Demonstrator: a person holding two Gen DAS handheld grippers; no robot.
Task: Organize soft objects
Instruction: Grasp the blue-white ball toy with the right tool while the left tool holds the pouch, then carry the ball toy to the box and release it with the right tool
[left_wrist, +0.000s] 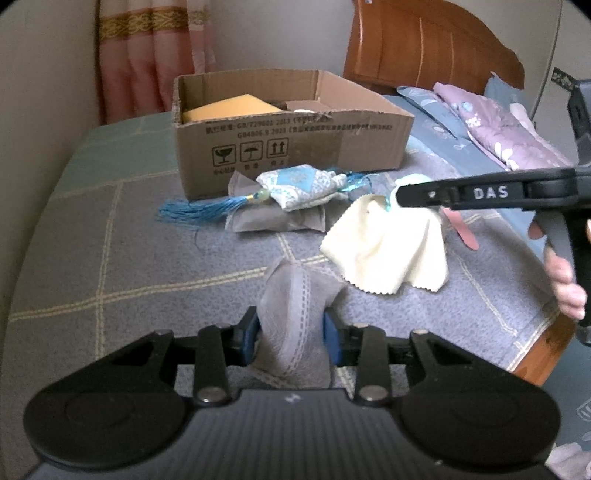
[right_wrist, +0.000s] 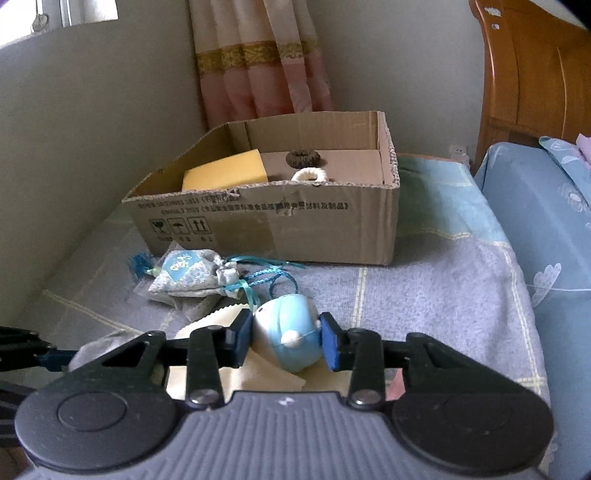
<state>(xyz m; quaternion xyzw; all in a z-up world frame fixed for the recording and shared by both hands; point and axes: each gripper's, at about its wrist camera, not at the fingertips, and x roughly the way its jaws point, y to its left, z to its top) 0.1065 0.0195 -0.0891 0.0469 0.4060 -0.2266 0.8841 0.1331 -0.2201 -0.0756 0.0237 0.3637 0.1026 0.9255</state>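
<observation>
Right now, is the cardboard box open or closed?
Open. The cardboard box has no lid or flaps over its top, so the yellow sponge and two scrunchies show inside.

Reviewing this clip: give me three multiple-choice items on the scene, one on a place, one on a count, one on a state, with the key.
1. Where is the yellow sponge?
A. Inside the cardboard box
B. On the bedspread
C. In the left gripper

2. How many ring-shaped hair ties lie in the box?
A. One
B. Two
C. Four

3. What sits between the right gripper pads?
A. Nothing
B. The tasselled sachet
C. A light blue soft toy

Key: 1 A, it shows above the box's front wall. 2 B, a brown hair tie and a cream hair tie. 3 C, the toy fills the gap between both pads.
</observation>
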